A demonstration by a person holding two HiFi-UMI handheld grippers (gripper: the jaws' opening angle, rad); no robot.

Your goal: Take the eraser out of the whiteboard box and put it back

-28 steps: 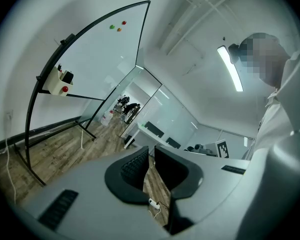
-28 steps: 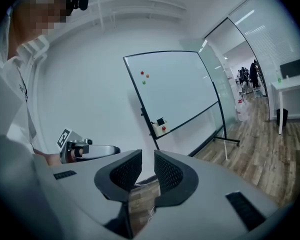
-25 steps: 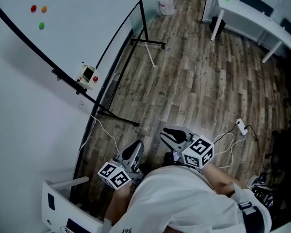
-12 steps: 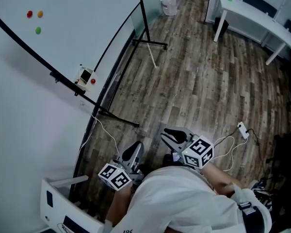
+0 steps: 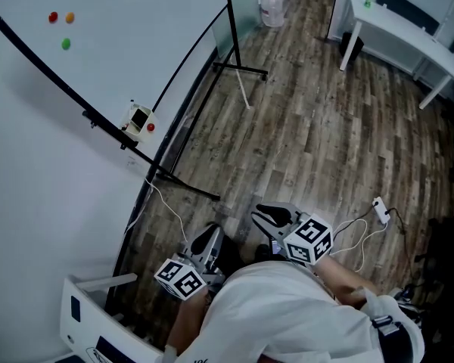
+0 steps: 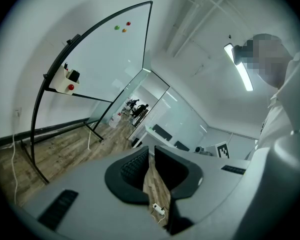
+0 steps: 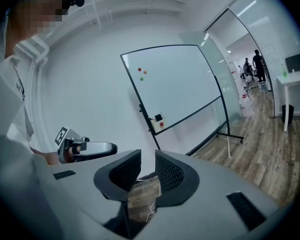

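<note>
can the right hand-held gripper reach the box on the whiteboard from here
Probably not yet: the small white box sits well beyond the right hand-held gripper, but nothing blocks the way.

The whiteboard box [image 5: 138, 118] at your ten o'clock is too small to show any eraser, the whiteboard [image 5: 121, 29] runs off the top edge, and the desk [image 5: 408, 29] at two o'clock off the right.

One whiteboard [image 5: 136, 29], one whiteboard box [image 5: 138, 119], three magnets [image 5: 65, 43], one desk [image 5: 393, 21]

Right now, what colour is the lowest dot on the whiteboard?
The dot is green; head view shows it best.
</note>
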